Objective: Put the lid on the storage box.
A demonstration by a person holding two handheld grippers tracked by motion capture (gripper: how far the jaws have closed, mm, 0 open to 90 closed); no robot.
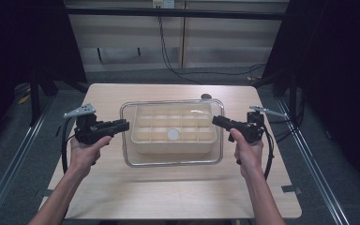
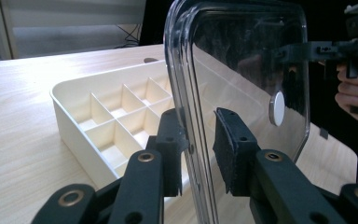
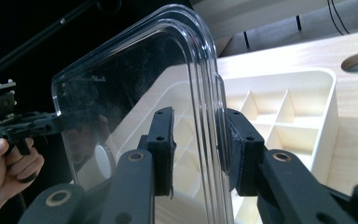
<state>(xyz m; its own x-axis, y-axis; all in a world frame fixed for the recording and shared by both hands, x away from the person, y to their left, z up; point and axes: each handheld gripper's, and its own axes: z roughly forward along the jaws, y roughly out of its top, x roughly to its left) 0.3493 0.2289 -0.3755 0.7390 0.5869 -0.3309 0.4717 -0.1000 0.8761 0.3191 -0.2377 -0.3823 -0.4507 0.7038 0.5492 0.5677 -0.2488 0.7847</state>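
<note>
A clear plastic lid (image 1: 168,158) with a white round knob (image 1: 173,135) hangs level over a cream tray (image 1: 173,149) divided into several compartments. My left gripper (image 1: 124,124) is shut on the lid's left rim, and my right gripper (image 1: 215,121) is shut on its right rim. In the left gripper view the lid (image 2: 247,60) stands edge-on between the pads of the left gripper (image 2: 200,140), with the tray (image 2: 74,107) on the table beyond. In the right gripper view the right gripper (image 3: 198,135) pinches the lid's curved rim (image 3: 205,70) above the tray (image 3: 307,93).
The wooden table (image 1: 168,197) has a round hole (image 1: 206,96) near its far edge, behind the tray. Metal rails run along both sides of the table on the floor. Cables (image 1: 168,61) trail on the floor at the back.
</note>
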